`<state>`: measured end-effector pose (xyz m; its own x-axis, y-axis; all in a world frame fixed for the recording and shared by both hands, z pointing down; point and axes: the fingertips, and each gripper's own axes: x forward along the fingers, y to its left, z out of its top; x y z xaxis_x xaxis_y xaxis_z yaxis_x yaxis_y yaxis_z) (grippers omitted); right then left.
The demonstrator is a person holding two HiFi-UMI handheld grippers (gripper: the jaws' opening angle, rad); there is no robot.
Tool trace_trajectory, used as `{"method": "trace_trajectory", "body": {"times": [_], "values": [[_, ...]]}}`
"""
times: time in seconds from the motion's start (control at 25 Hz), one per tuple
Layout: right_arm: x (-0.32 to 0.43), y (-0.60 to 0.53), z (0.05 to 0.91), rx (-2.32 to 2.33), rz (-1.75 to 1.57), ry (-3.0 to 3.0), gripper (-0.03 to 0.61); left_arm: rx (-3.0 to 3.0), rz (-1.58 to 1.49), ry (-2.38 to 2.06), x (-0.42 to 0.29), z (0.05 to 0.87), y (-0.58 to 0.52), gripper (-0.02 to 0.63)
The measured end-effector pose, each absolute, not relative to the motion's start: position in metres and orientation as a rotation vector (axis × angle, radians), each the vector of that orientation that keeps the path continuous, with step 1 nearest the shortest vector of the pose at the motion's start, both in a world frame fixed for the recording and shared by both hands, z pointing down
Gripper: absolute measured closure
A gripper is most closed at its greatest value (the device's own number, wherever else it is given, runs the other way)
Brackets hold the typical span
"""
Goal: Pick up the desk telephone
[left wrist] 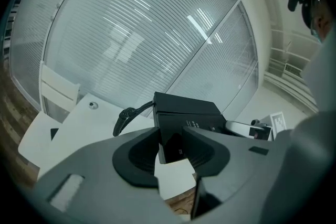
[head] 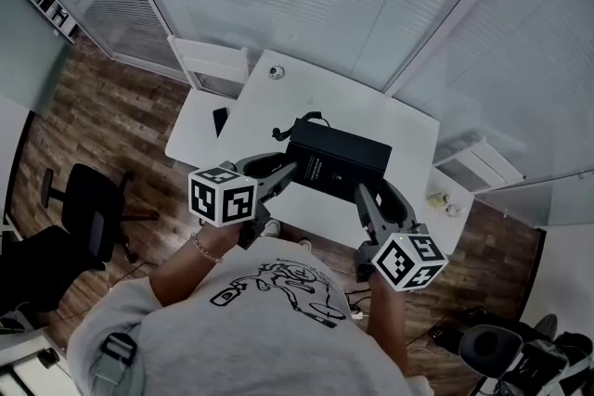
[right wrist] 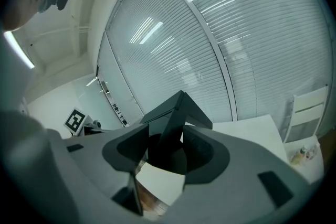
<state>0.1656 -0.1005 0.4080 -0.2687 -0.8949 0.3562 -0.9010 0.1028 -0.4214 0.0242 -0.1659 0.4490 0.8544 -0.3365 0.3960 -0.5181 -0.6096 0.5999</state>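
The black desk telephone [head: 339,164] hangs over the near part of the white table [head: 269,107], held from both sides. My left gripper [head: 290,170] is shut on its left edge, and my right gripper [head: 364,195] is shut on its right edge. In the left gripper view the telephone [left wrist: 186,113] sits between the pads of the left gripper [left wrist: 170,136], and its coiled cord [left wrist: 126,118] droops to the left. In the right gripper view a corner of the telephone [right wrist: 176,113] is wedged in the right gripper [right wrist: 165,136]. The cord [head: 302,121] curls at the telephone's far side.
A small round object [head: 276,71] lies at the table's far edge. A lower white side surface [head: 190,139] on the left carries a dark flat item [head: 220,121], with a white chair [head: 209,60] behind. A black office chair [head: 88,204] stands on the wood floor. Blinds cover the glass walls.
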Motion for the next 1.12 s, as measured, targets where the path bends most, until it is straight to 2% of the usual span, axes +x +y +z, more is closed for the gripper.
{"method": "trace_trajectory", "body": {"times": [1.12], "values": [[0.1718, -0.0998, 0.3991, 1.937, 0.884, -2.316, 0.385, 2.295, 0.351, -0.582, 0.0315, 0.4437, -0.1663, 0.482]]}}
